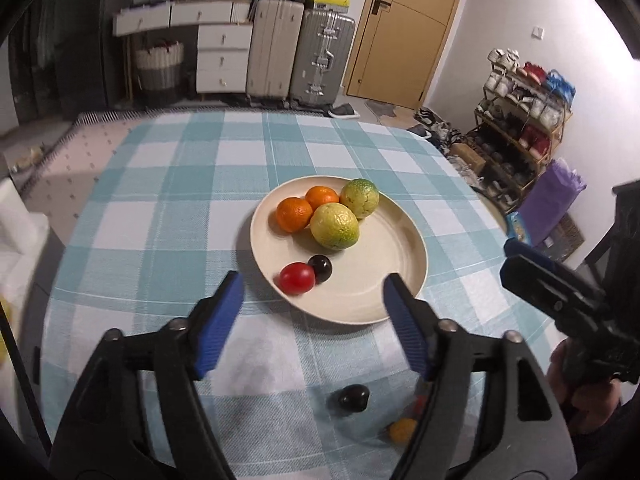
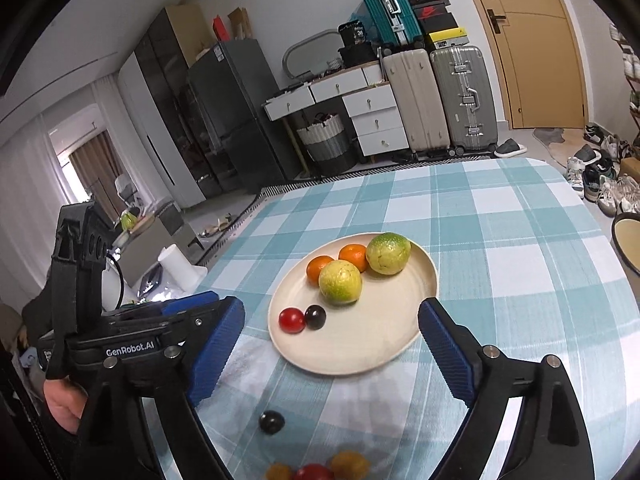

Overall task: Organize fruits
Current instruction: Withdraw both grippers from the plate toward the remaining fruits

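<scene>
A cream plate (image 1: pixel 384 288) (image 2: pixel 360 352) on the checked tablecloth holds two oranges (image 1: pixel 294 214) (image 2: pixel 319 269), two yellow-green citrus fruits (image 1: pixel 335 226) (image 2: pixel 340 282), a red cherry tomato (image 1: pixel 296 278) (image 2: pixel 292 320) and a dark one (image 1: pixel 321 268) (image 2: pixel 315 317). My left gripper (image 1: pixel 314 290) hangs open above the plate's near edge with nothing between its fingers. My right gripper (image 2: pixel 332 316) is open too, over the plate's near side, also holding nothing. On the cloth nearer me lie a dark tomato (image 1: pixel 353 398) (image 2: pixel 271 421), a yellow one (image 1: pixel 402 430) (image 2: pixel 349 465) and a red one (image 2: pixel 314 473).
The table's far half is bare checked cloth (image 1: pixel 208 184). A second dish's rim (image 2: pixel 624 240) shows at the table's right edge. Beyond stand suitcases (image 1: pixel 320 60), white drawers (image 1: pixel 222 58), a door (image 1: pixel 404 28) and a shoe rack (image 1: pixel 516 128). A hand (image 2: pixel 64 404) holds the left gripper.
</scene>
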`<state>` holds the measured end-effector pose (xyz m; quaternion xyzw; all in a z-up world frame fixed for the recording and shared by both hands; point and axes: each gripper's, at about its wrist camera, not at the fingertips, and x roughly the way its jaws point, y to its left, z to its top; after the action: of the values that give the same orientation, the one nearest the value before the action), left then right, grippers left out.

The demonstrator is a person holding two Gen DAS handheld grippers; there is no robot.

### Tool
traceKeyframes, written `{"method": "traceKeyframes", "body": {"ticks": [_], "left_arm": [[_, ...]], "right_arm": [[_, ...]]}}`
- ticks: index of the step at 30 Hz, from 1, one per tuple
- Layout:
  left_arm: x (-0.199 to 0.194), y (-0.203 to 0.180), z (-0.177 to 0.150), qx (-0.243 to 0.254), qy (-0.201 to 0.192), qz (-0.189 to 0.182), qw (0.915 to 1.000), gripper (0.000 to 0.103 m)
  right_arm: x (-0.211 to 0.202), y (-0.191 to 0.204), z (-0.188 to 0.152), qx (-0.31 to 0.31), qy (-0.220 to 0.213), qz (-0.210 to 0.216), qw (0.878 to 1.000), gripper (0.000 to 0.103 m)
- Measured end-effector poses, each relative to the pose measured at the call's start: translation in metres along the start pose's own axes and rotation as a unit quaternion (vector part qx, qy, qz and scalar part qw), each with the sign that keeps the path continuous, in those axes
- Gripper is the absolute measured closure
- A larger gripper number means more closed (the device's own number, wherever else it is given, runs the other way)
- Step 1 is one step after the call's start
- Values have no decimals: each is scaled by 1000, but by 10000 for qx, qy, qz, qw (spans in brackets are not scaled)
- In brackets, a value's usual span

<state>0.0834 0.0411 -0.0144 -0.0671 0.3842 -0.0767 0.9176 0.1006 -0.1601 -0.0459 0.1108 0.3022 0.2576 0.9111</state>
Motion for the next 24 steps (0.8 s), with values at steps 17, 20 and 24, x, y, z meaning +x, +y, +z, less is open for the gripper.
{"method": "traceKeyframes", "body": {"ticks": [17,20,24], "left_arm": [[-44,-14,-38,0,-338,266,9991,1],[-48,-15,-44,-22,-316,248,9992,1],[-50,-14,-52,-94,-243,204,9995,1]], "right_arm": [[-42,18,-33,-169,-76,-130,9997,0],[-46,21,-38,-201,-83,-138,9997,0],[-53,22,-41,-195,-125,-158,9996,0]]}}
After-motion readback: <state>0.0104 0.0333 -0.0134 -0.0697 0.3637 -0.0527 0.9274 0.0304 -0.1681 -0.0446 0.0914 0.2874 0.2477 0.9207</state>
